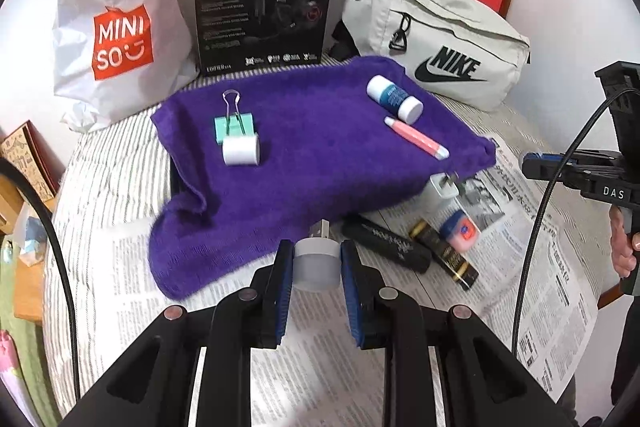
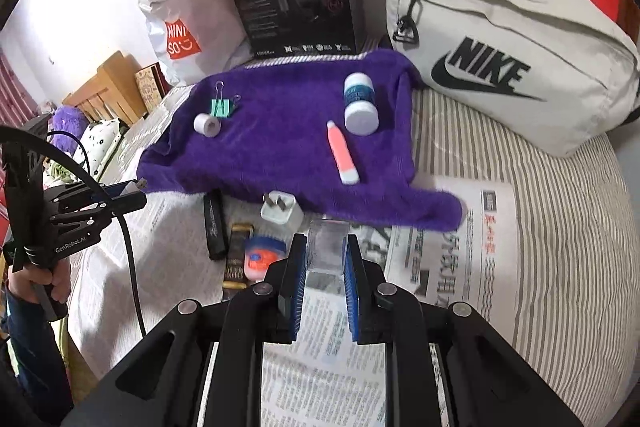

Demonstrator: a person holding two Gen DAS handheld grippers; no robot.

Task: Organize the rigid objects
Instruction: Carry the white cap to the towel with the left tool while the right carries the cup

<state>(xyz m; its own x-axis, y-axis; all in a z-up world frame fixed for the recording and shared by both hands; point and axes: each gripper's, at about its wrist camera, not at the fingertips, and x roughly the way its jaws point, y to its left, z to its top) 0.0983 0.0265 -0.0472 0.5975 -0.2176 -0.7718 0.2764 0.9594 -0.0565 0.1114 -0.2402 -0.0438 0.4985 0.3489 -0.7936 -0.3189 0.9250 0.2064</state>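
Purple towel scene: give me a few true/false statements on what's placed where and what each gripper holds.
1. Left gripper holds a frosted white USB night light. True.
2. Right gripper is empty. False: it grips a clear plastic block.
3. The mint green binder clip lies on the purple towel. True.
4. The white wall charger plug lies on the towel. False: it sits on the newspaper beside it.

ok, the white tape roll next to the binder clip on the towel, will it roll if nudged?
Probably, a little: the white tape roll lies on its curved side. The plush purple towel should damp rolling, and the green binder clip touching it blocks one direction. Looks light and rigid.
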